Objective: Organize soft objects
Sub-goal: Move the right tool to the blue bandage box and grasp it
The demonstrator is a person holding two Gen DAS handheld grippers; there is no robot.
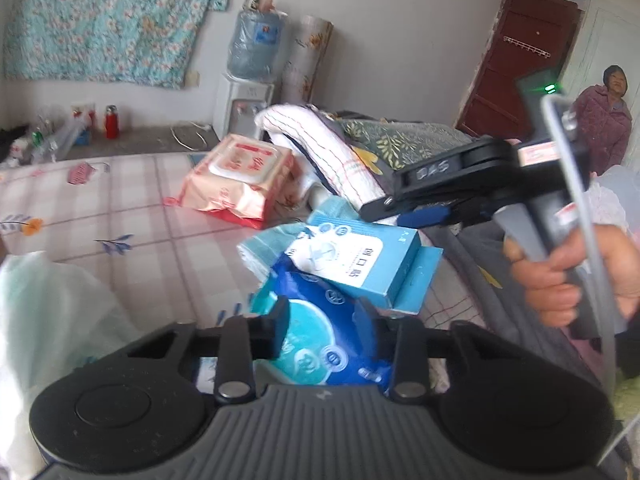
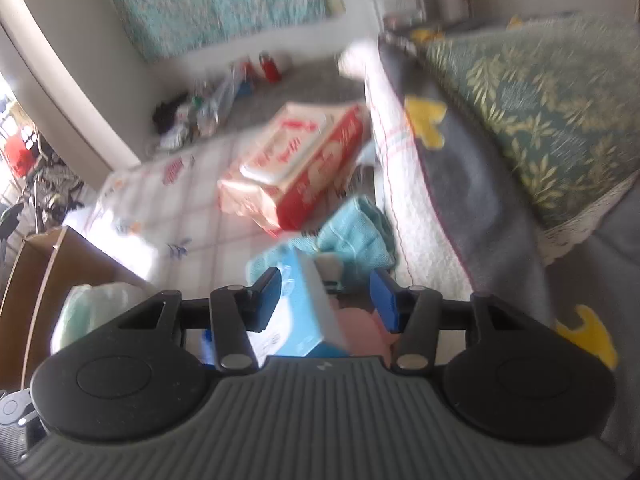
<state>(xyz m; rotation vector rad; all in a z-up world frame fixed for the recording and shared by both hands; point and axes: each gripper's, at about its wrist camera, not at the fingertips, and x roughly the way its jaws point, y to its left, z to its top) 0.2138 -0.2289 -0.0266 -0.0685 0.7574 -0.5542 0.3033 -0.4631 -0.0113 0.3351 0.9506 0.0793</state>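
Observation:
My left gripper (image 1: 320, 324) points down at a dark blue wipes pack (image 1: 320, 344) on the bed, and both pads press into its soft wrapper. A light blue carton (image 1: 360, 260) lies tilted on top of that pack. In the right wrist view this carton (image 2: 304, 312) sits between the fingers of my right gripper (image 2: 326, 294). The left pad is close to it and a gap shows at the right pad. A hand (image 1: 560, 280) holds the right gripper (image 1: 400, 210) just above the carton. A teal towel (image 2: 356, 228) lies behind it. A pink-and-red wipes pack (image 1: 236, 176) rests farther back.
Folded blankets (image 1: 340, 152) are stacked at the right of the checked bed sheet (image 1: 120, 208). A pale plastic bag (image 1: 40, 320) bulges at the near left, beside a cardboard box (image 2: 40, 280). A water dispenser (image 1: 248, 108) stands at the wall. A person (image 1: 604, 120) stands by the door.

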